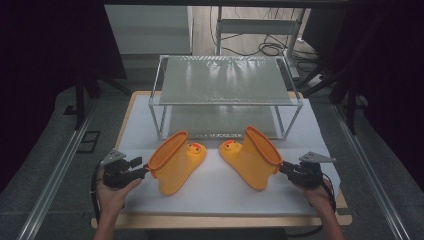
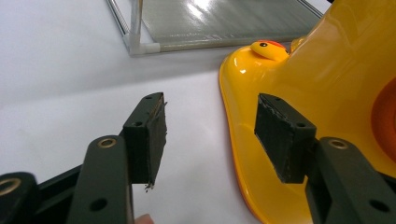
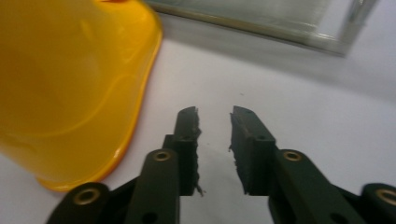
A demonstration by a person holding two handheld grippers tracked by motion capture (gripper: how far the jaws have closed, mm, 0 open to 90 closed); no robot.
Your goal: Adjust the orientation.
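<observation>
Two yellow rubber boots with duck faces on the toes rest on the white mat [image 1: 215, 192], toes pointing at each other. The left boot [image 1: 177, 162] turns its orange-lined opening toward my left gripper [image 1: 146, 171], whose tips are right at the cuff. In the left gripper view, that gripper [image 2: 212, 135] is open wide, and its right pad [image 2: 280, 137] is in front of the boot's yellow side [image 2: 327, 79]. The right boot [image 1: 252, 157] opens toward my right gripper [image 1: 281, 168]. In the right gripper view, that gripper [image 3: 215, 128] is open by a narrow gap over bare mat, with the boot [image 3: 70, 84] to its left.
A two-level metal-framed rack [image 1: 225, 82] with shiny shelves stands behind the boots at the back of the mat; its corner post [image 2: 137, 44] and lower shelf edge [image 3: 280, 25] are close ahead of both grippers. The wooden table edge [image 1: 225, 221] runs along the front.
</observation>
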